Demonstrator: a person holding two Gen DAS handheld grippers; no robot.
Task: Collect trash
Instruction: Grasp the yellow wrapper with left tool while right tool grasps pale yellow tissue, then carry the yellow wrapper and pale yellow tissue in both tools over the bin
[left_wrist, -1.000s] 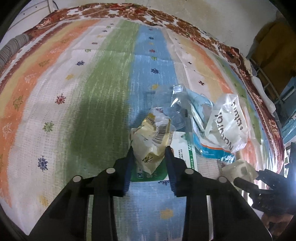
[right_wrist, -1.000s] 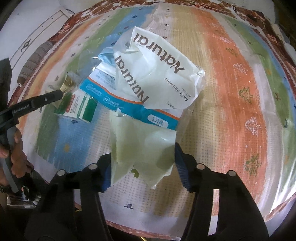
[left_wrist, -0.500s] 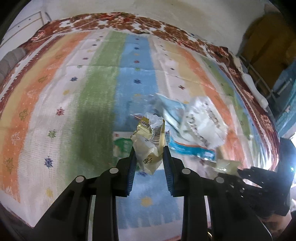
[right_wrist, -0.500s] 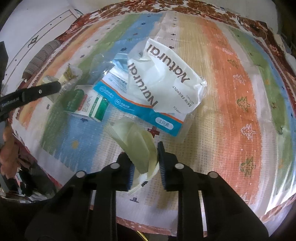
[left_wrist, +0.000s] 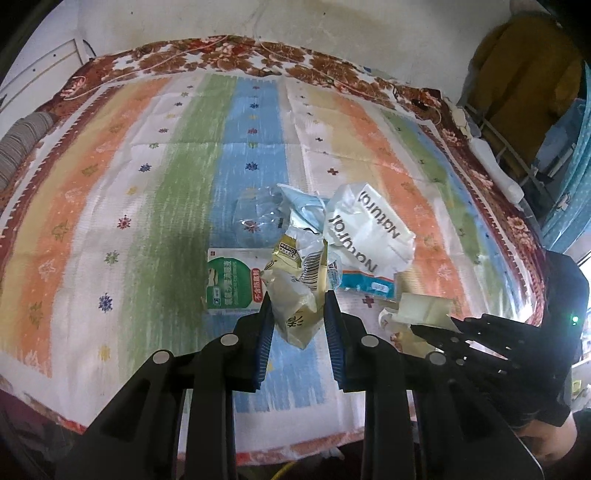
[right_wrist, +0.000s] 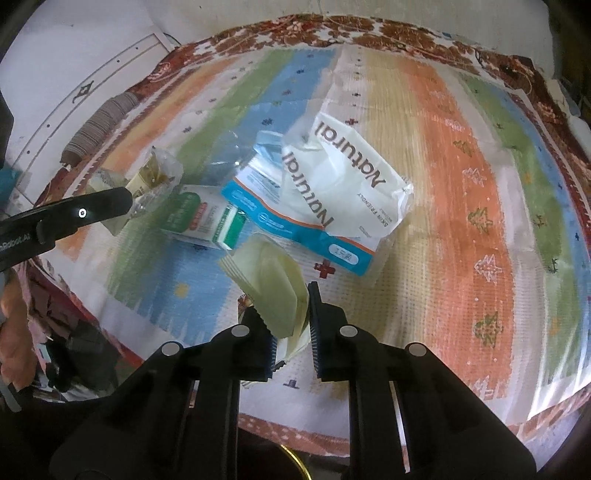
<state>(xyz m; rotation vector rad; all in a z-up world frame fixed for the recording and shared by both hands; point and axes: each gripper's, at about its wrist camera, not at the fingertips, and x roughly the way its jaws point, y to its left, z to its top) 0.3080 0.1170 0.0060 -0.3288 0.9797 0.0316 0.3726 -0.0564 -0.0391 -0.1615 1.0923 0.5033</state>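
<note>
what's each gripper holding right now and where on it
Left gripper pinches the crumpled yellow wrapper by its lower half; right gripper, jaws closing, grips the pale green paper at its near end.

Left gripper (left_wrist: 298, 317) points steeply downward, its blue-padded jaws pressed on a crumpled yellowish wrapper (left_wrist: 295, 295) that stands up between them. Right gripper (right_wrist: 291, 321) is likewise pitched steeply downward; its jaws are closing, with a pale green folded sheet (right_wrist: 269, 288) clamped between the pads. In the left wrist view the right gripper lies at lower right, a hand (left_wrist: 554, 441) behind it.
</note>
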